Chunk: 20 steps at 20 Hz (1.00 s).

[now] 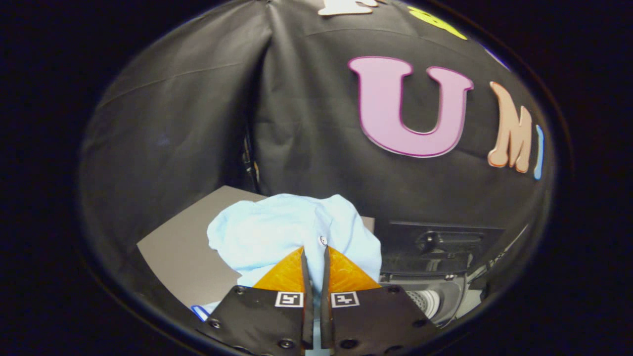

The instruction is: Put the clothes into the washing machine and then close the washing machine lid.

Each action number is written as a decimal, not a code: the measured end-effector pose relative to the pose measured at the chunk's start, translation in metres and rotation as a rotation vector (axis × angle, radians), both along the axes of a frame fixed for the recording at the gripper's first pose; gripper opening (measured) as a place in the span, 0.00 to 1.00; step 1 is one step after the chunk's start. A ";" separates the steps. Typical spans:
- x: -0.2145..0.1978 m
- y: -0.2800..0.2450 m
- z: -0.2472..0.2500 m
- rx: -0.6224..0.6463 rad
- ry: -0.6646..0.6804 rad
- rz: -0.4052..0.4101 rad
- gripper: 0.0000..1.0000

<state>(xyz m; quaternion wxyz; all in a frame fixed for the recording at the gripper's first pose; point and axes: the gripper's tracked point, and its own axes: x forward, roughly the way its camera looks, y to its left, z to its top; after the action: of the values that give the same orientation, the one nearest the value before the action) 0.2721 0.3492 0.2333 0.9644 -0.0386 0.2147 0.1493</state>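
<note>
The gripper (313,253) at bottom center is nearly closed, its 2 fingers apparently pinching the shirt (292,232); the washer (435,277) is lower right.

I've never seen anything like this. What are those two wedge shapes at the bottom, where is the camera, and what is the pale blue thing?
The camera rides on a hand-held gripper, a two-finger clamp that a person carries; there is no robot arm. It looks forward along the two fingers, which are the wedges you noticed. The small square patterns on them are printed markers.

The pale blue thing is a garment, apparently a shirt, since a small button shows near the fingertips. The fingers are nearly closed with a fold of this cloth pinched between them, so it appears to be gripped. The rest lies bunched on a grey board.

Beside the fingers, lower down, is the washing machine, its lid standing open. The black cloth behind is the booth's wall.
</note>
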 end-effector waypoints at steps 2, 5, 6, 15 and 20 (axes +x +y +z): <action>0.001 -0.034 0.006 0.003 -0.016 -0.055 0.06; 0.005 -0.088 0.009 -0.002 -0.036 -0.144 0.06; 0.005 -0.105 0.006 0.001 -0.036 -0.170 0.06; 0.007 -0.206 -0.016 -0.044 -0.038 -0.324 0.06; 0.012 -0.234 -0.044 -0.046 0.007 -0.378 0.09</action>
<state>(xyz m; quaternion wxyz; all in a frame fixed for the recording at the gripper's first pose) 0.2839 0.1151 0.1894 0.9734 -0.0189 0.2250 -0.0394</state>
